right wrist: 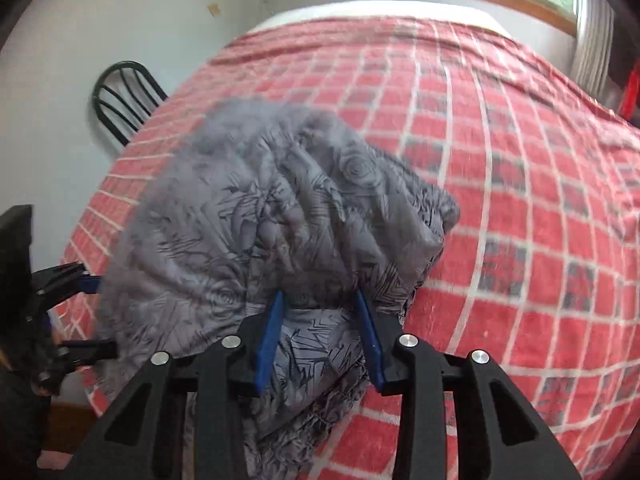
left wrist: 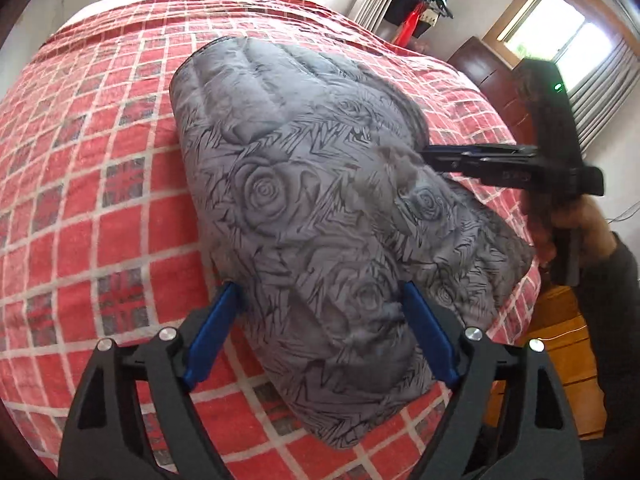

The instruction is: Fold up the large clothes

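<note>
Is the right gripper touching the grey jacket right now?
Touching. The right wrist view shows the right gripper with grey jacket fabric bunched between both blue fingers, against their inner faces.

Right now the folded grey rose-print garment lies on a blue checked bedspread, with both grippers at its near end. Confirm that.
Wrong colour: the bedspread is red checked, not blue, as the left wrist view shows. The rest stands: the folded grey rose-print garment lies on it, with the left gripper and right gripper at its near end.

left gripper (left wrist: 320,300): jaws wide apart, angled down | right gripper (right wrist: 320,312): jaws narrower, angled down
</note>
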Demonstrator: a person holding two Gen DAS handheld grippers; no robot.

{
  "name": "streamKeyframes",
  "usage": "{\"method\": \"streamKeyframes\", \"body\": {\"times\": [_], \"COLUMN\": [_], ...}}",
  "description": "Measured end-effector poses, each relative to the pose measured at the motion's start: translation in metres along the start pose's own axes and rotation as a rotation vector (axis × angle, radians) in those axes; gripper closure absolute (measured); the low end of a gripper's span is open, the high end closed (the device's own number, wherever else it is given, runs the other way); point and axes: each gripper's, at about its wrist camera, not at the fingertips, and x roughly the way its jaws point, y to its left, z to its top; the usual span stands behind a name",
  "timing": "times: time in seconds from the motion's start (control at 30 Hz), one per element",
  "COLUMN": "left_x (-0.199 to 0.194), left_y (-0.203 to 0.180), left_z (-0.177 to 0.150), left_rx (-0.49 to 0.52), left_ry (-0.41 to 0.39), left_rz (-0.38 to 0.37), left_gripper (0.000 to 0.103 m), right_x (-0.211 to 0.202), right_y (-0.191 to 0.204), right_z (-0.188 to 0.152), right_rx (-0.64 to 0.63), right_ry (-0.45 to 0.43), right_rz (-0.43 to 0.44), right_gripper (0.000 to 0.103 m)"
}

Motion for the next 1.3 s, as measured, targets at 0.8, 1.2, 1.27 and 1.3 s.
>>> {"method": "streamKeyframes", "body": {"times": [0.8, 1.2, 1.27, 1.3], "left_x": [-0.088, -0.154, -0.162, -0.165], "left_y": [-0.061, -0.114, -0.116, -0.118], "left_z": [-0.102, -0.211, -0.224, -0.229], "left_rx": [0.058, -0.045, -0.066, -0.068], "left_ry": [-0.311, -0.422, -0.426, -0.431], "left_rz": [0.407, 0.554, 0.573, 0.578], "left_gripper": [0.003, 0.003, 0.003, 0.003], "right_x": [-0.115, -0.175, -0.181, -0.183], "right_y": [0.090, 0.158, 0.162, 0.165], "right_z": [-0.156, -0.261, -0.270, -0.275], "right_rx": [-0.069, 0.047, 0.059, 0.055], "right_ry": [-0.202, -0.349, -0.360, -0.366], "right_rz": [-0.272, -0.459, -0.458, -0.460], "right_gripper": [0.013, 0.004, 0.004, 0.004]}}
